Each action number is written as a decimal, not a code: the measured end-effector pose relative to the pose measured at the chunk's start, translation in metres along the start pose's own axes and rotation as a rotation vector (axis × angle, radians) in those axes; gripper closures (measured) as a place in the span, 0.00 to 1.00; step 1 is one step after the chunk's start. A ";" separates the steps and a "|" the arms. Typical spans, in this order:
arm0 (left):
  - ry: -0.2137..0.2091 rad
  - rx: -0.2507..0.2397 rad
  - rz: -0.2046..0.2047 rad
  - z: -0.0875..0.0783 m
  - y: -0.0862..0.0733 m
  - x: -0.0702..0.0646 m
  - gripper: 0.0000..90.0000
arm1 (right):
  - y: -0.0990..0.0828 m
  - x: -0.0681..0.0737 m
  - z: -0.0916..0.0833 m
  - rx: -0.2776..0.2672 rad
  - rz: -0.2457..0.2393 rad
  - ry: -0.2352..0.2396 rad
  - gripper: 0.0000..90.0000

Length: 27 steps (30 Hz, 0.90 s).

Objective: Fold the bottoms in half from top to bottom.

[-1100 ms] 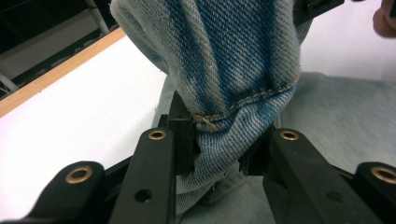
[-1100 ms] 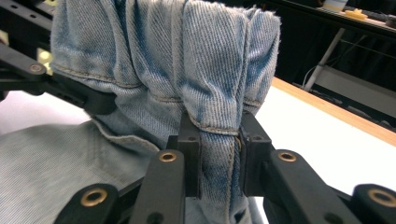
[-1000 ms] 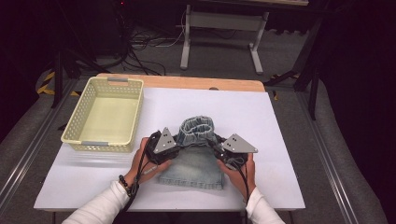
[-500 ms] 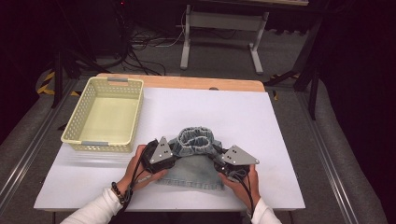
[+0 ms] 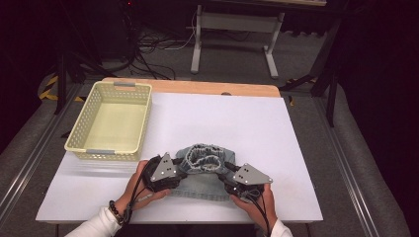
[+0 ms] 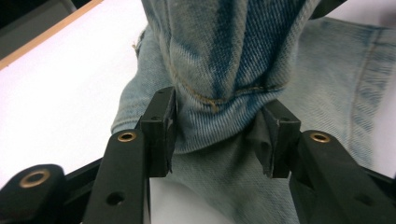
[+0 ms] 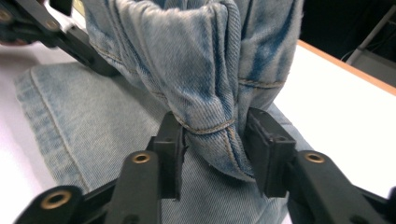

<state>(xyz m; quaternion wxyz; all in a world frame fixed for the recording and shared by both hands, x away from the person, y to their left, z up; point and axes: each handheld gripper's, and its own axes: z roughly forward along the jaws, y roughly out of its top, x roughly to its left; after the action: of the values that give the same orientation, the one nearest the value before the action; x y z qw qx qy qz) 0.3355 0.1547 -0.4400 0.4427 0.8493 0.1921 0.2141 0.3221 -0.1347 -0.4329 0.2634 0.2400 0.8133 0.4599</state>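
Observation:
A light-blue denim garment (image 5: 202,183) lies near the front middle of the white table (image 5: 222,118), its upper part bunched up and folded over the flat part. My left gripper (image 5: 184,167) holds the bunch from the left. In the left gripper view a thick denim fold (image 6: 224,60) fills the gap of that gripper (image 6: 217,133) and touches both pads. My right gripper (image 5: 228,174) holds it from the right, and a seamed fold (image 7: 196,60) sits pinched in its gap (image 7: 215,149). Both sets of jaws have just been opening, with denim still between them.
A pale yellow plastic basket (image 5: 106,153) stands at the table's left, close behind my left hand. A wooden strip (image 5: 197,86) edges the far side of the table. Beyond it are a metal stand and cables on the floor.
Both hands have come toward the table's front edge, drawing the bunched denim over the flat part. Both sets of jaws stand wider than before.

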 end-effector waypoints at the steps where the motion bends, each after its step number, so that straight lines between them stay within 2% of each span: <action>1: 0.000 -0.003 -0.002 -0.001 -0.001 0.000 0.61 | 0.000 0.000 -0.001 0.001 0.007 0.005 0.63; 6: -0.010 0.000 0.001 -0.009 -0.004 -0.003 0.60 | -0.002 0.002 -0.004 0.015 0.015 0.019 0.57; 11: -0.021 0.017 0.004 -0.014 -0.009 -0.008 0.61 | -0.004 0.005 -0.006 0.021 0.022 0.039 0.54; 20: -0.030 0.021 -0.023 -0.021 -0.014 -0.011 0.63 | -0.001 0.013 -0.025 -0.051 0.012 0.074 0.52; 27: -0.031 0.032 -0.013 -0.021 -0.014 -0.013 0.63 | 0.005 0.017 -0.036 -0.113 -0.010 0.087 0.56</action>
<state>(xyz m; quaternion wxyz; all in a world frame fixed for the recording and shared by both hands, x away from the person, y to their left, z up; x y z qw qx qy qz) 0.3110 0.1697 -0.4433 0.4331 0.8583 0.1940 0.1952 0.2868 -0.1438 -0.4159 0.2433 0.2006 0.7977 0.5140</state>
